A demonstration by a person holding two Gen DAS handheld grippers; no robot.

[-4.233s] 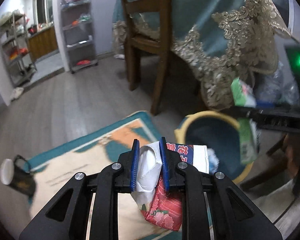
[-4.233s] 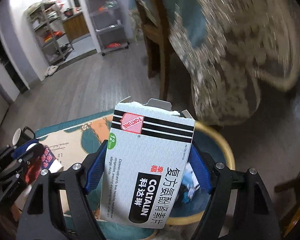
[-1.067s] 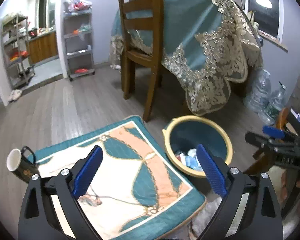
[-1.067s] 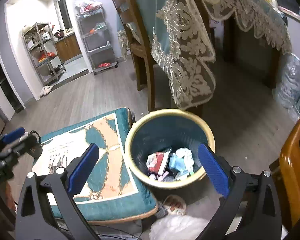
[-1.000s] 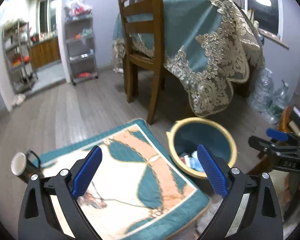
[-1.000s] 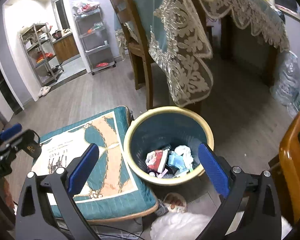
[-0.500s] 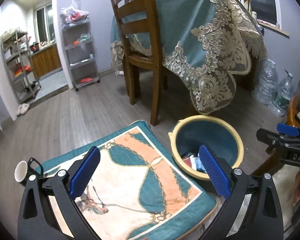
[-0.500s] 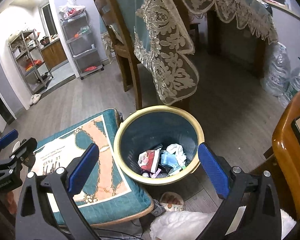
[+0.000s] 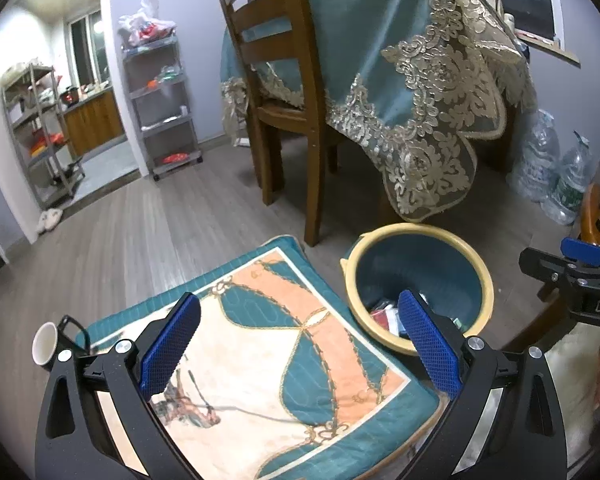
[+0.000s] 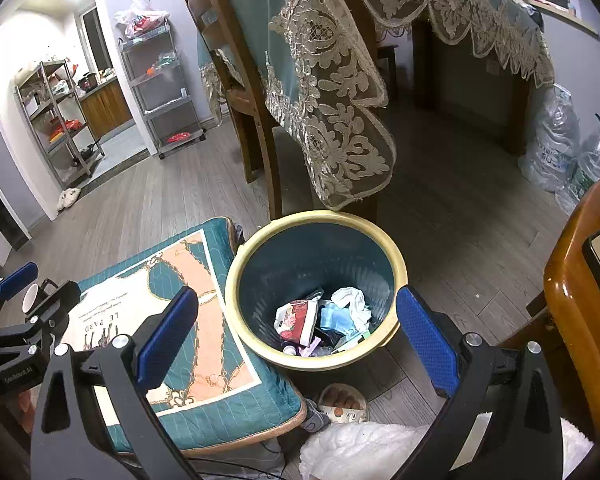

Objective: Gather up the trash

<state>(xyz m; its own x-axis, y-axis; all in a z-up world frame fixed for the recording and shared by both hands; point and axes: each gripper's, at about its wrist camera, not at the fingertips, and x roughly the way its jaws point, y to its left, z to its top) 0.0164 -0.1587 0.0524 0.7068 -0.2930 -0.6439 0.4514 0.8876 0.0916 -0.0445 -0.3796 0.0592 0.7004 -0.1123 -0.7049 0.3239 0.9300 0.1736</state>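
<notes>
Both grippers, left gripper (image 9: pixel 296 344) and right gripper (image 10: pixel 298 330), fingers spread, empty. Trash (image 10: pixel 324 320) lies in bin (image 10: pixel 236 280) below right fingers. Next: seek leftover litter.

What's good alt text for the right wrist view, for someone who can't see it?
The open, empty right gripper hovers over a yellow-rimmed teal bin with wrappers and crumpled tissue at the bottom. A teal patterned cushion lies left of the bin, with the left gripper at the far left edge.
</notes>
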